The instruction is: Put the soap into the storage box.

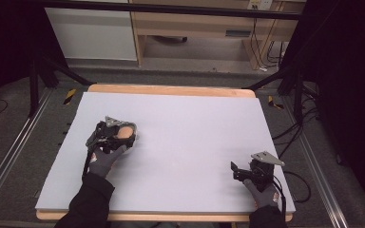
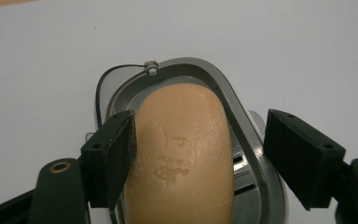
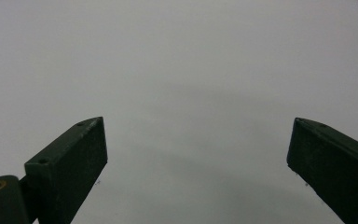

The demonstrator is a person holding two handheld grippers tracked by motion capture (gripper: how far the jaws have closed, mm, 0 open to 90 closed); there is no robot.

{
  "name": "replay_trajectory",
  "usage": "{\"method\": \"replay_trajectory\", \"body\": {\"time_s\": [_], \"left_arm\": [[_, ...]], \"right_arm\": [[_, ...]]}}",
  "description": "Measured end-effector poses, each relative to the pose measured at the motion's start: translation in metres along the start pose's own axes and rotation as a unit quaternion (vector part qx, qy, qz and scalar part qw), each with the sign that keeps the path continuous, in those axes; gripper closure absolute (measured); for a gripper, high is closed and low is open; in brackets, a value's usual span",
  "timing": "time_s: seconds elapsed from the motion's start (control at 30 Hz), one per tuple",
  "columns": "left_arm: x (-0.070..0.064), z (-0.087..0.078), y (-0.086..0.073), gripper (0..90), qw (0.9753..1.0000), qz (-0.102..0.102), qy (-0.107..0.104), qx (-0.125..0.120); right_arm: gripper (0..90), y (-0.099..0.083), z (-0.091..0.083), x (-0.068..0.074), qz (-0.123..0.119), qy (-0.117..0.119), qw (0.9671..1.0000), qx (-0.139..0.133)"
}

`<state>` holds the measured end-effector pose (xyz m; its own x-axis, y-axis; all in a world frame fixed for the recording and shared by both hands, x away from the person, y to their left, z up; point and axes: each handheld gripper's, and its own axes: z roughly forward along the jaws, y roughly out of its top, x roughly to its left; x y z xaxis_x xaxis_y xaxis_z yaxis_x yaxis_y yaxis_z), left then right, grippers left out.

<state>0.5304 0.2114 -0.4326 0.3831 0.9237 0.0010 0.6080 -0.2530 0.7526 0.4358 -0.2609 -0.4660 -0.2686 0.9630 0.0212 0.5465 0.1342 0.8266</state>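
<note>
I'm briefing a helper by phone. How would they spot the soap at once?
Find the pale grey table, then its left half, where the left tool hovers. Between its open jaws lies the tan oval soap bar in a grey soap dish, the one warm-coloured thing there.

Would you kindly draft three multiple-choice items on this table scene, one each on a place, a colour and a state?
1. Where does the tan oval soap bar lie?
A. in the grey oval dish
B. on the bare white table
C. on the floor

2. What colour are the gripper pads?
A. red
B. black
C. yellow

3. How do the right gripper jaws stand?
A. shut on soap
B. shut, empty
C. wide open, empty

Key: 1 A, the dish rim curves around the bar; 2 B, both gripper views show black pads; 3 C, bare table shows between the jaws.
</note>
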Motion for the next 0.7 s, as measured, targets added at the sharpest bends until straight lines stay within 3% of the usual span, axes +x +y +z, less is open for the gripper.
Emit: {"method": "replay_trajectory", "body": {"time_s": [0.23,0.43,0.7], "left_arm": [[-0.001,-0.005,-0.001,24.0,0.9999,0.000,-0.011,-0.007],[-0.005,-0.016,-0.002,23.9,0.9995,0.014,-0.022,-0.017],[-0.008,-0.035,-0.013,23.4,0.9979,0.028,-0.052,-0.028]], "right_arm": [[5.2,0.000,0.000,0.000,0.000,0.000,1.0000,0.000],[5.2,0.000,0.000,0.000,0.000,0.000,1.0000,0.000],[5.1,0.000,0.000,-0.001,0.000,-0.004,1.0000,-0.001]]}}
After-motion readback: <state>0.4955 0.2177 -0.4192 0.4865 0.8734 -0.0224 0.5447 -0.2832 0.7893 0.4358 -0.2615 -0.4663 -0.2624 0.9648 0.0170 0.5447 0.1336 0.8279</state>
